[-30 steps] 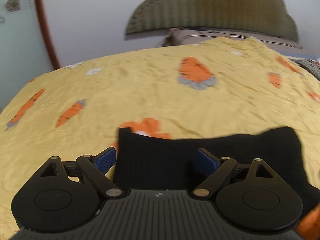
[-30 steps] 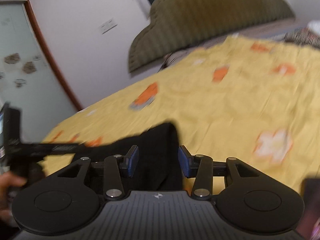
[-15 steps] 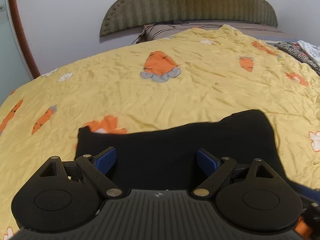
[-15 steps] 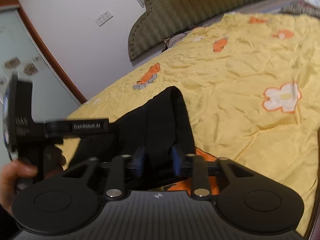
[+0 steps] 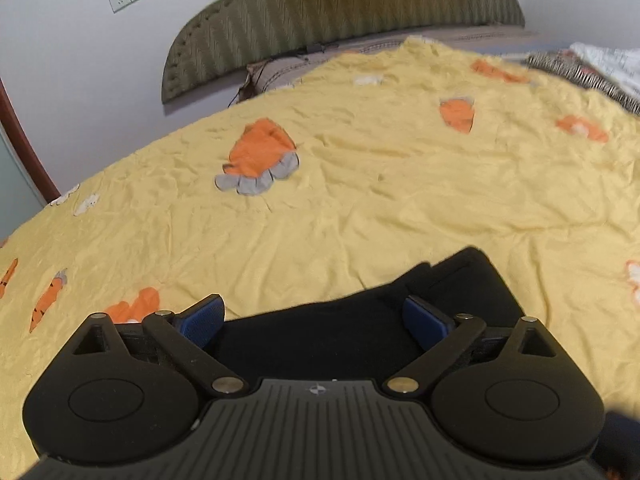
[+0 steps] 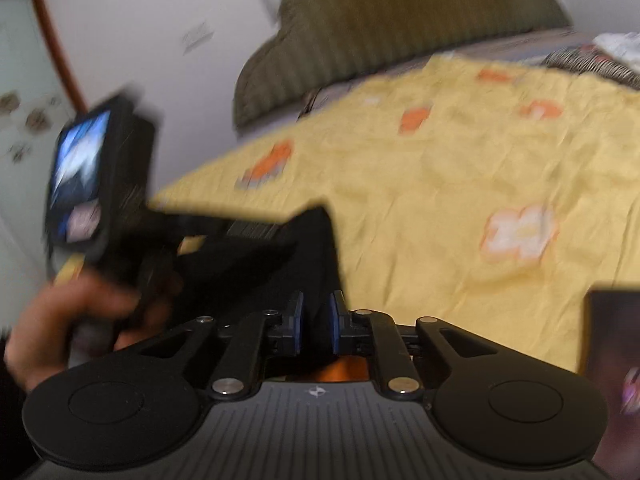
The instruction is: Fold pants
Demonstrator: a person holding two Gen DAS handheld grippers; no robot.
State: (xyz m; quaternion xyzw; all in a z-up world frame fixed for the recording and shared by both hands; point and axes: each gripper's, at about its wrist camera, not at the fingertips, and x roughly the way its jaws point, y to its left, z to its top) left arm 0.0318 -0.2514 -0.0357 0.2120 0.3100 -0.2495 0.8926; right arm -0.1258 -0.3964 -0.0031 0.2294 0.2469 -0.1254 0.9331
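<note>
The black pants lie folded on the yellow bedspread, low in the left wrist view. My left gripper is open, its blue pads wide apart just above the pants' near part. In the blurred right wrist view my right gripper is shut on the right edge of the pants, with the cloth pinched between the blue pads. The left gripper's body and the hand holding it show at the left of that view.
The bedspread has orange carrot and flower prints. A green padded headboard and pillow stand at the far end. Striped and white cloth lies at the far right. A wall with sockets and a door frame are on the left.
My right gripper has closed on the pants' edge. The left gripper stayed open and shifted left over the pants. Both views have swung.
</note>
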